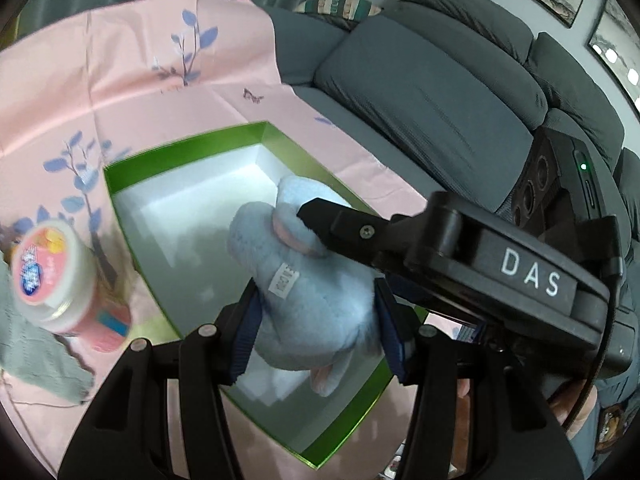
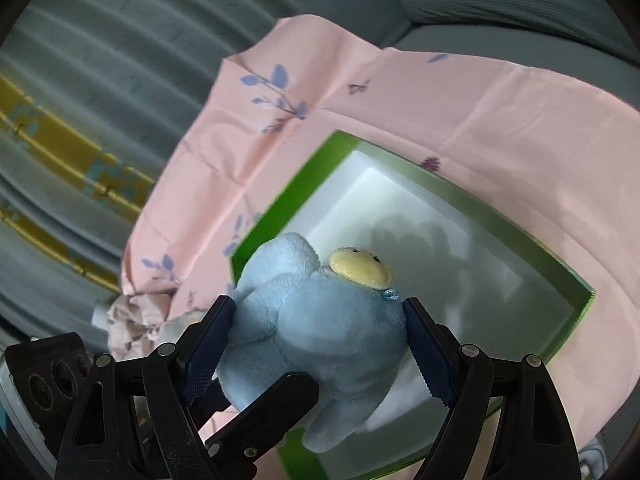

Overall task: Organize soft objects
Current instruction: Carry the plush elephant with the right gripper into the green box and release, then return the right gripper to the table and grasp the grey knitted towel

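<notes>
A light blue plush toy (image 1: 316, 292) with a yellow face (image 2: 360, 266) hangs over an open green box (image 1: 188, 148) with a white inside (image 2: 400, 216). My left gripper (image 1: 318, 336) is shut on the toy's body, its blue pads pressing on both sides. My right gripper (image 2: 318, 348) grips the same plush toy (image 2: 320, 320) across its wider part, pads against its flanks. In the left wrist view one finger (image 1: 340, 228) of the right gripper lies across the top of the toy. In the right wrist view a finger (image 2: 272, 412) of the left gripper shows under it.
The box lies on a pink flowered cloth (image 1: 120, 92) spread over a grey sofa (image 1: 420, 92). A white jar with a pink label (image 1: 60, 280) and a grey-green knitted cloth (image 1: 32, 352) sit left of the box. Crumpled pale fabric (image 2: 132, 320) lies at the cloth's edge near a curtain (image 2: 100, 80).
</notes>
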Tool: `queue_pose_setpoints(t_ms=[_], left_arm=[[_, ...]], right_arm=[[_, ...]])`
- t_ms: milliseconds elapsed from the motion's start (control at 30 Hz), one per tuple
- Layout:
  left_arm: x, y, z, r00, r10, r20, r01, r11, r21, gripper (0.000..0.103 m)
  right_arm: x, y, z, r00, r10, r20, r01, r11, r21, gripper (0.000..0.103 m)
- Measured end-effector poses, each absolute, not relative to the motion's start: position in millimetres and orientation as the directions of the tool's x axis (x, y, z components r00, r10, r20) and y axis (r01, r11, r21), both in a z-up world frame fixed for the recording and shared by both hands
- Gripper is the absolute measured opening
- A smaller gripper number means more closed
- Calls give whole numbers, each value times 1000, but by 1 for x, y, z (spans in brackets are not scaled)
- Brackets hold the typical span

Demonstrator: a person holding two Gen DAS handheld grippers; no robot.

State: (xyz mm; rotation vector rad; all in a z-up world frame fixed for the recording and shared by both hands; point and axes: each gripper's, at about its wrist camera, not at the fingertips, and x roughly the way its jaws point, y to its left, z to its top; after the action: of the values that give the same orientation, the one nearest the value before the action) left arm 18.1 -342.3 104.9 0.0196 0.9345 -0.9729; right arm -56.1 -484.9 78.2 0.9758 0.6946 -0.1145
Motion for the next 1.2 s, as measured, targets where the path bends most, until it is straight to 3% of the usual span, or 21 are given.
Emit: queue_pose_setpoints(t_ms=[333,400,467,700,867,1200], left_arm=[[17,-346,100,226,-669,-708,696,619,-363,55],[15,-340,108,223,-686,-692,700,607,-376,61],[12,-333,115,235,-695,-680,704,604,-374,75],[12,-283,141,345,-672,-655,660,670,-339,86],[14,-229,151,464,-579,-670,565,776,-280,98],[17,-98,141,634,-320,-704,266,945,-190,100]], right_arm=[[-58,-488,77,753,141,-642,457,590,666,85],[-60,-487,80,751,123,-648,465,599,652,86],[-63,-485,85,755,101,-648,467,611,640,88],[-66,-464,115,792,68,-607,413,673,614,97],[-59,-432,140,817,79,-571,334,743,580,103],[-33,-340,168,807,211,-551,131,846,516,103]])
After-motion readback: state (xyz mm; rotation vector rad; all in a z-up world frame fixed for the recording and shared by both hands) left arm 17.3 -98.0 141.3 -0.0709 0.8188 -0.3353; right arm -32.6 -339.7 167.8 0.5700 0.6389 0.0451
